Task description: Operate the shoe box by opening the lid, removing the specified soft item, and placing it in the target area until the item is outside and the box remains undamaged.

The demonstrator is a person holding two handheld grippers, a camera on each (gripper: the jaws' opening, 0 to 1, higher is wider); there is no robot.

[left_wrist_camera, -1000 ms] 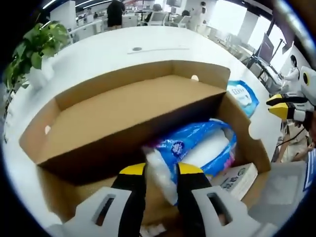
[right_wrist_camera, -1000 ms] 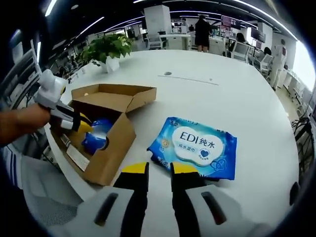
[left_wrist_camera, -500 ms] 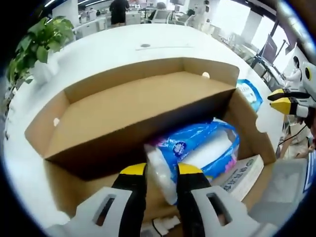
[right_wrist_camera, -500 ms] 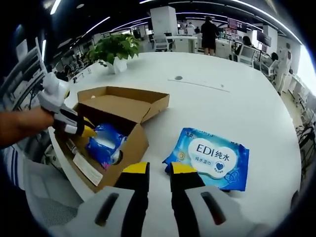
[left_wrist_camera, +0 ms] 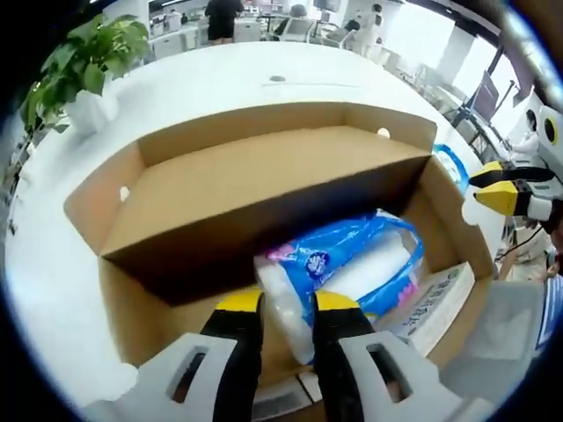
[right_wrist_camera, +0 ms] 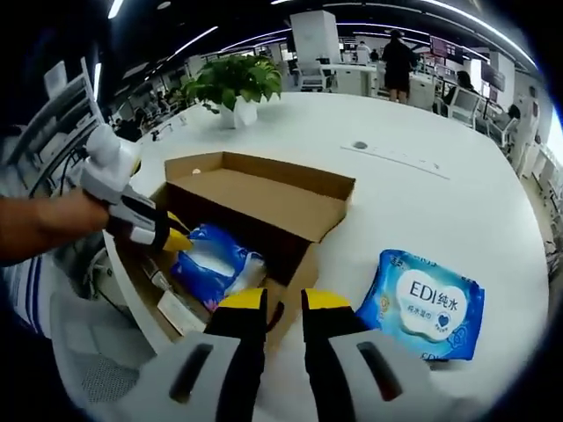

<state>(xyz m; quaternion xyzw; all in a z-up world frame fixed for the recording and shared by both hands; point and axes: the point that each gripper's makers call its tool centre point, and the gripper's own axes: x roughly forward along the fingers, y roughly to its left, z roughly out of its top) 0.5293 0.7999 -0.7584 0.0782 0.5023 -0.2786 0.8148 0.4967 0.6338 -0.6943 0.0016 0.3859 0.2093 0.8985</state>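
The blue-and-white tissue pack (left_wrist_camera: pixel 352 264) lies inside the open shoe box (left_wrist_camera: pixel 132 290), and the left gripper (left_wrist_camera: pixel 286 303) is clamped on the pack's crimped plastic end, which stands up between its yellow-tipped jaws. Over the last second that grip has not let go, and the pack has barely risen: it is still below the box walls, beside a white booklet (left_wrist_camera: pixel 435 299) against the box's near side. The lid (left_wrist_camera: pixel 246 176) stays folded back and looks uncreased. So the opening step is done and the removal is, by my reading, only beginning; the lift out of the box is yet to come.

The right gripper view has swung toward the box. The right gripper (right_wrist_camera: pixel 273 303) now hovers just over the near corner of the box, jaws slightly apart and holding nothing, where a second ago it pointed at the EDI wet-wipes pack (right_wrist_camera: pixel 422 303), which rests on the white table (right_wrist_camera: pixel 396 193) beside the box. From that side the left gripper (right_wrist_camera: pixel 171 237) is seen reaching into the box at the tissue pack (right_wrist_camera: pixel 215 264). The right gripper seems placed to steady the box during the pull. A potted plant (right_wrist_camera: pixel 233 83) stands well beyond.
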